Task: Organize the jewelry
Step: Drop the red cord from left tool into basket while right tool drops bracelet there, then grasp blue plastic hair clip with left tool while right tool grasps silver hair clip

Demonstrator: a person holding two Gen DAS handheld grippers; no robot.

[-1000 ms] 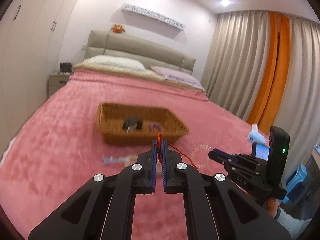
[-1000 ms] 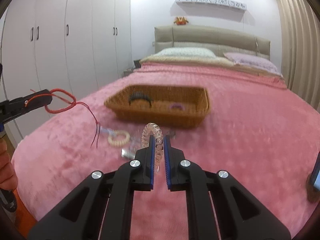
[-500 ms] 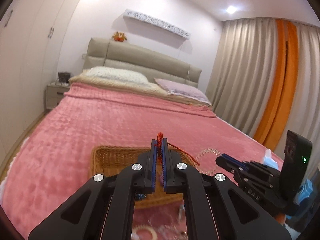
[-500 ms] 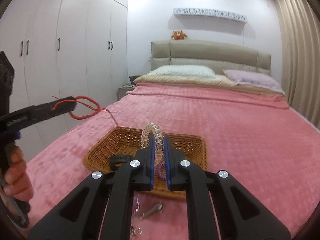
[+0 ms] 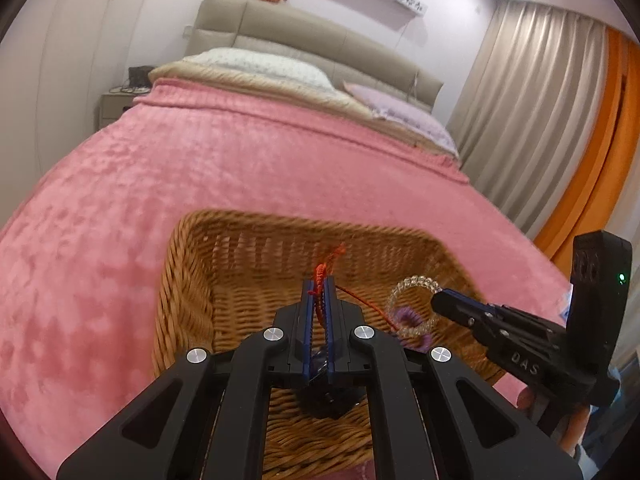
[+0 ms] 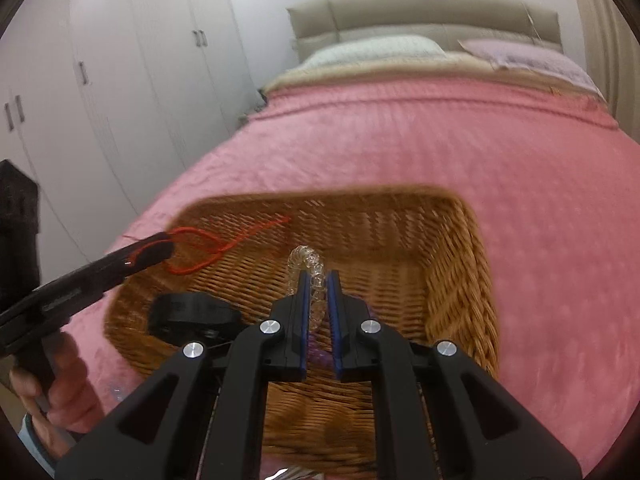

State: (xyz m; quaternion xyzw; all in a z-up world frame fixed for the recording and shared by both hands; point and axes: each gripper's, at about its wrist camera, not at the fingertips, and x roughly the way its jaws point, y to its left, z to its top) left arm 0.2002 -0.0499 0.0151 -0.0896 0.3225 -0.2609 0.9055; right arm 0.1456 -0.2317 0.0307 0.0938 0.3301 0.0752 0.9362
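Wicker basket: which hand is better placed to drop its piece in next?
Either, marginally right: the right gripper holds the clear bracelet over mid wicker basket; the left gripper's red cord hangs nearer the wall.

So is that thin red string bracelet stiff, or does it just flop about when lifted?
Probably floppy: the thin red string bracelet droops in loose loops from the left gripper. Likely very light. Its trailing ends could snag on the woven wicker basket.

Woven wicker basket (image 5: 188,280), plush pink blanket (image 5: 120,200), glossy clear beaded bracelet (image 6: 306,268), red cord bracelet (image 5: 320,276)
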